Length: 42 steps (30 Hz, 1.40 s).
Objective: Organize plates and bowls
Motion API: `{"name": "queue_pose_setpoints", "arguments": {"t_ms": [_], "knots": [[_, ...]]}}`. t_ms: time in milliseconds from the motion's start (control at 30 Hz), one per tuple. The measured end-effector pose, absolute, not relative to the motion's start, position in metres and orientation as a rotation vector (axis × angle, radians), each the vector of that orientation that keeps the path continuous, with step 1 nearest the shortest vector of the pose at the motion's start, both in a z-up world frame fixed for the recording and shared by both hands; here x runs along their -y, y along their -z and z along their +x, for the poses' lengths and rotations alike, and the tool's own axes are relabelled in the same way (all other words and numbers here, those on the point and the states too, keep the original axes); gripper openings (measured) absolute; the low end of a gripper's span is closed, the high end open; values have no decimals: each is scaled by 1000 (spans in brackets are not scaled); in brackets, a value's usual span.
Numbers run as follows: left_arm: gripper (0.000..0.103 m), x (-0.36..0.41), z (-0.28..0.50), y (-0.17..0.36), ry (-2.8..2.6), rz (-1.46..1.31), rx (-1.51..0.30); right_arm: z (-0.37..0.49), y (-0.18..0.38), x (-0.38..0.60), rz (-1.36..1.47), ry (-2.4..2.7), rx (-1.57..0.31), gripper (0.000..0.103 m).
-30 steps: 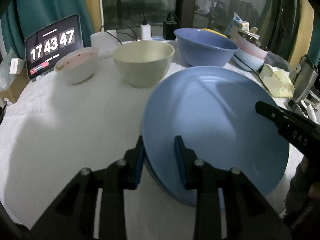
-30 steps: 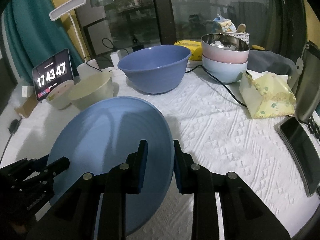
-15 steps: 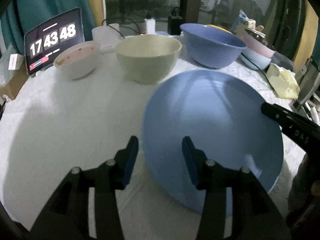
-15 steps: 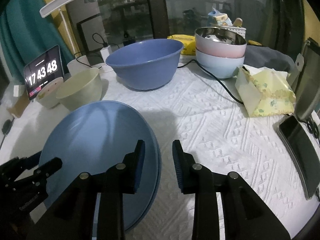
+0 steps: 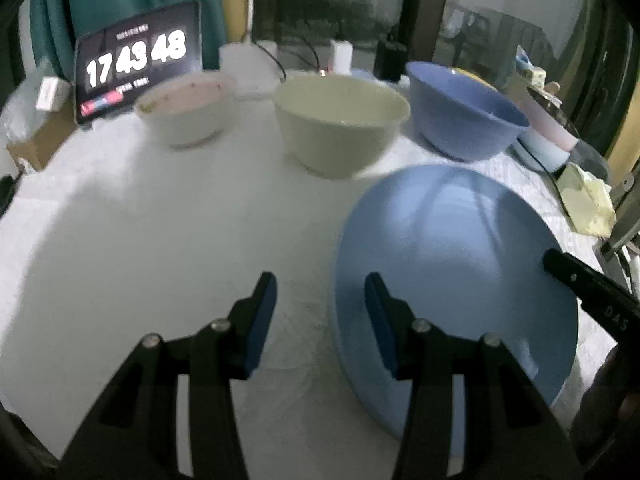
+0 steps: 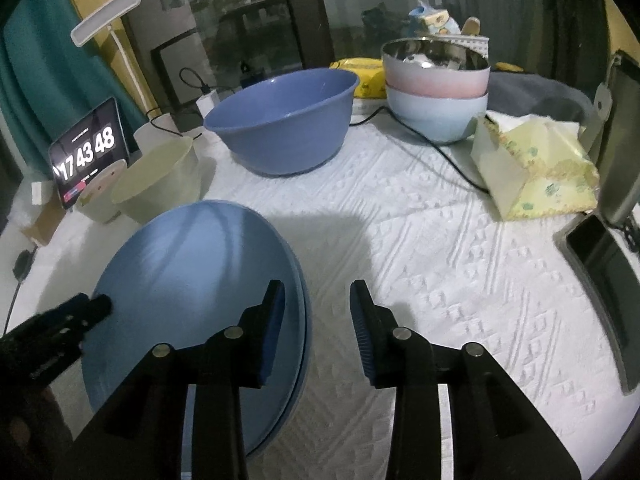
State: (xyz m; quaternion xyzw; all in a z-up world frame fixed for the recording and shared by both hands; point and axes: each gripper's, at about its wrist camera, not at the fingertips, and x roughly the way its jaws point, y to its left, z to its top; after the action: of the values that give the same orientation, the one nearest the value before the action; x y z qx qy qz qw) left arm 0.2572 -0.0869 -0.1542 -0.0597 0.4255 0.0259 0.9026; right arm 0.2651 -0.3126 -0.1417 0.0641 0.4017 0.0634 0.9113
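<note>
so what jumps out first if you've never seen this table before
The big light blue plate lying near the front of the white tablecloth, with both tongs, left and right, open at either edge of it. Behind it stands a row of bowls, the dark blue bowl largest, and a glowing tablet clock at the far left.

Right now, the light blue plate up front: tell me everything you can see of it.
The light blue plate is round, smooth, matte-looking, likely plastic or melamine, and empty. In the right wrist view a second rim shows beneath its right edge, so it appears stacked on a matching plate. It lies flat on the white textured cloth, in front of the cream bowl. Both tools, left and right, are open and straddle its rim without gripping it.
</note>
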Motion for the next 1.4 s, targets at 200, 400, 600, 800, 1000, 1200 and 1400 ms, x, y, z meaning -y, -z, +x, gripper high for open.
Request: {"name": "queue_pose_setpoints", "arguments": {"t_ms": [200,400,600,800,1000,1200,1400], "knots": [[47,92,260,161,-14,-152,-896,266,147,312,144,-142,-841,37],[47,93,262,163,11,-180,-894,269,154,315,215,-196,-871,44],[57,92,263,165,14,-192,-885,270,158,314,281,-237,-887,44],[70,84,264,171,30,-248,-890,269,157,306,275,-258,-893,43],[62,102,260,169,131,-217,-884,268,157,305,275,-246,-893,43],[59,100,262,168,143,-236,-897,264,155,304,270,-225,-891,43],[58,94,257,168,157,-249,-903,261,152,301,258,-209,-886,42]]}}
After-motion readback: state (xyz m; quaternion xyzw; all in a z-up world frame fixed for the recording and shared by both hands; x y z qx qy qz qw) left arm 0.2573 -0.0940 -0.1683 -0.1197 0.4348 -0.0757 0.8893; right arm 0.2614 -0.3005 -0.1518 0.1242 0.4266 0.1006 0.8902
